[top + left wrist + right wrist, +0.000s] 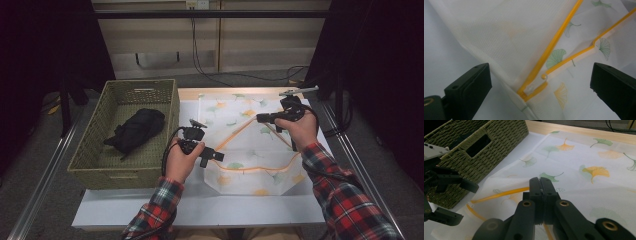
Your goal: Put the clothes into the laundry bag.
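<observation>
1. Your left gripper [214, 156] sits mid-frame, jaws spread wide over the mesh bag's [252, 145] zipper [549, 50] corner.
2. Your right gripper [263, 118], upper right, is pinched together on the bag.
3. Basket [162, 95] at left holds a black bundle [136, 130].

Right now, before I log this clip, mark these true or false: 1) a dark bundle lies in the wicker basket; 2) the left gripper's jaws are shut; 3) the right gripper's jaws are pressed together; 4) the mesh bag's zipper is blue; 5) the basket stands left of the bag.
1) The dark bundle lies in the wicker basket. True.
2) The left gripper is shut. False: its jaws stand wide apart, flanking the zipper end.
3) The right gripper has its jaws pressed together. True.
4) The mesh bag has a blue zipper. False: it is orange-yellow.
5) The basket stands left of the bag. True.
</observation>
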`<control>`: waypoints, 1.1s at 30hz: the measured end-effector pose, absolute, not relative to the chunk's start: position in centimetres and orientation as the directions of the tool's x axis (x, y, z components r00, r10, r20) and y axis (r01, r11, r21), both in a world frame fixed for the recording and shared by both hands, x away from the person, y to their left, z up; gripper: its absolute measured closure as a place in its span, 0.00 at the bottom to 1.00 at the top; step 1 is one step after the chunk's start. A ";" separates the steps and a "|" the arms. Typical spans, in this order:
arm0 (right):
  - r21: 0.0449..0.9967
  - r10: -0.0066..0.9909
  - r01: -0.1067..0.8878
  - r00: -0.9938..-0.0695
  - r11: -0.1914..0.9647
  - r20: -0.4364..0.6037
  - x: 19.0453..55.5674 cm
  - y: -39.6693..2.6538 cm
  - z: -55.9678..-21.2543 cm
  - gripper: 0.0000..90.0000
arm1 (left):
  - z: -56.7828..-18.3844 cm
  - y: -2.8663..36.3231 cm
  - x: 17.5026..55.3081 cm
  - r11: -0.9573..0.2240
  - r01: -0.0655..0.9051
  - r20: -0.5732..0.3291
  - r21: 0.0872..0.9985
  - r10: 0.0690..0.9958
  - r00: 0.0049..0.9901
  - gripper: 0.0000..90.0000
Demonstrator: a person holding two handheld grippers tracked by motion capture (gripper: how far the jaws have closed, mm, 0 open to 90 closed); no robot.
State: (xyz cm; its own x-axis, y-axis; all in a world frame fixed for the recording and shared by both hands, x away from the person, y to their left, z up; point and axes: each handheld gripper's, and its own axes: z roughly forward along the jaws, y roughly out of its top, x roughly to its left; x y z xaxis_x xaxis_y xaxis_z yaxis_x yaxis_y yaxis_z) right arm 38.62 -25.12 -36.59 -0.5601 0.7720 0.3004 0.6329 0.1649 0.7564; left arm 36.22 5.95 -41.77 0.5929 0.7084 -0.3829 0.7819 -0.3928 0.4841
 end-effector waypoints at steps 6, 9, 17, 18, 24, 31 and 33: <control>0.758 0.759 0.636 -0.564 0.147 0.325 38.6 -25.2 -36.4 1.00 | -41.5 5.9 36.0 -0.393 0.777 -0.388 0.491 0.700 0.599 0.04; 0.759 0.758 0.633 -0.568 0.154 0.320 38.5 -25.2 -36.3 1.00 | -41.1 5.9 35.9 -0.403 0.769 -0.384 0.496 0.693 0.611 0.03; 0.755 0.758 0.633 -0.573 0.169 0.311 38.1 -25.2 -36.1 1.00 | -39.8 6.2 36.1 -0.401 0.763 -0.386 0.507 0.686 0.617 0.04; 0.755 0.758 0.633 -0.573 0.169 0.311 38.1 -25.2 -36.2 1.00 | -39.6 6.4 36.2 -0.402 0.759 -0.385 0.513 0.682 0.622 0.04; 0.753 0.762 0.636 -0.570 0.171 0.308 38.0 -25.1 -36.5 1.00 | -38.5 7.2 36.9 -0.405 0.751 -0.380 0.522 0.678 0.630 0.04; 0.749 0.763 0.636 -0.573 0.184 0.299 38.0 -24.8 -36.6 1.00 | -37.7 8.5 37.7 -0.402 0.755 -0.381 0.518 0.682 0.624 0.03; 0.750 0.763 0.636 -0.573 0.184 0.299 38.0 -24.8 -36.6 1.00 | -37.3 8.8 37.9 -0.404 0.755 -0.378 0.516 0.684 0.624 0.03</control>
